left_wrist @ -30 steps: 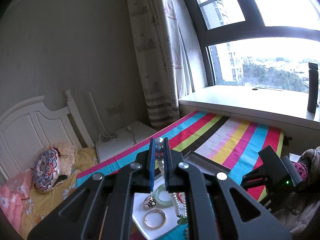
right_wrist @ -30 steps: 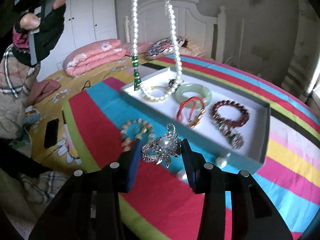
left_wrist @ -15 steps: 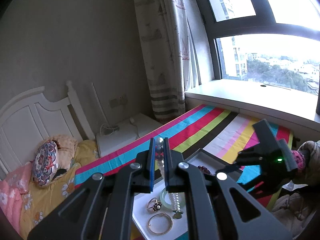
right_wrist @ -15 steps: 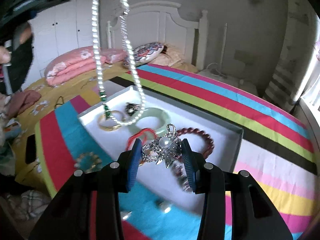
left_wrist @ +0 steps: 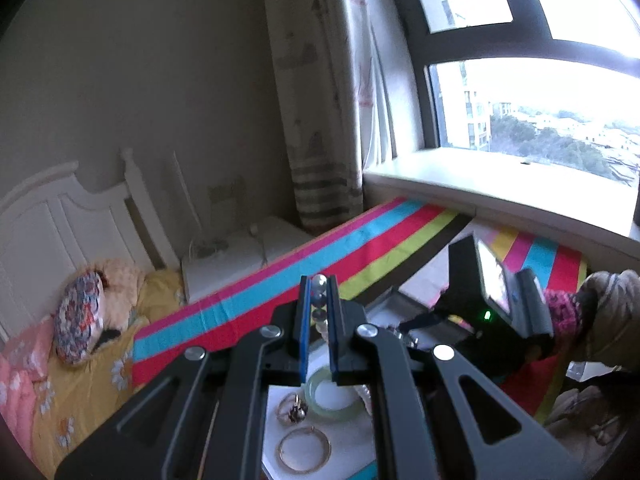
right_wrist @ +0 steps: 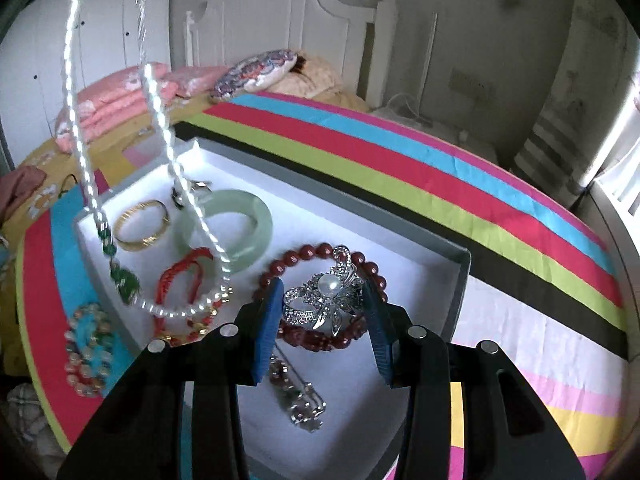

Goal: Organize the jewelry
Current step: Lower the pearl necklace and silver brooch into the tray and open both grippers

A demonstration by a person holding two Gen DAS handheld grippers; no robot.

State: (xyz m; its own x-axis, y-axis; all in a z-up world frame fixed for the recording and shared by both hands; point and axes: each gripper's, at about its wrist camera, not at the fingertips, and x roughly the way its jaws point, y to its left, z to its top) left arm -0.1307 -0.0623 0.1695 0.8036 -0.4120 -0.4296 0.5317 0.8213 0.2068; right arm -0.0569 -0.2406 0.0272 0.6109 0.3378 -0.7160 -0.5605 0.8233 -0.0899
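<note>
My right gripper (right_wrist: 322, 300) is shut on a silver flower brooch (right_wrist: 326, 294) with a pearl centre, held above the white-lined jewelry box (right_wrist: 456, 280). In the box lie a jade bangle (right_wrist: 240, 220), a gold bangle (right_wrist: 140, 224), a red cord bracelet (right_wrist: 180, 280), a dark red bead bracelet (right_wrist: 320, 334) and a silver pin (right_wrist: 298, 400). My left gripper (left_wrist: 319, 300) is shut on a pearl necklace (left_wrist: 320, 284). The pearl necklace (right_wrist: 160, 120) hangs in a loop over the box's left part, its green pendant (right_wrist: 126, 280) low near the box's left side.
A multicoloured bead bracelet (right_wrist: 88, 348) lies on the striped cloth (right_wrist: 400, 168) left of the box. The right gripper's body (left_wrist: 488, 300) and a sleeve (left_wrist: 600, 308) show at the right of the left wrist view. Bed, pillows and headboard stand behind; a window sill lies to the right.
My right gripper has carried the brooch from over the cloth to above the box's middle. The left gripper has come down and the necklace loop has swung to the box's left part.
</note>
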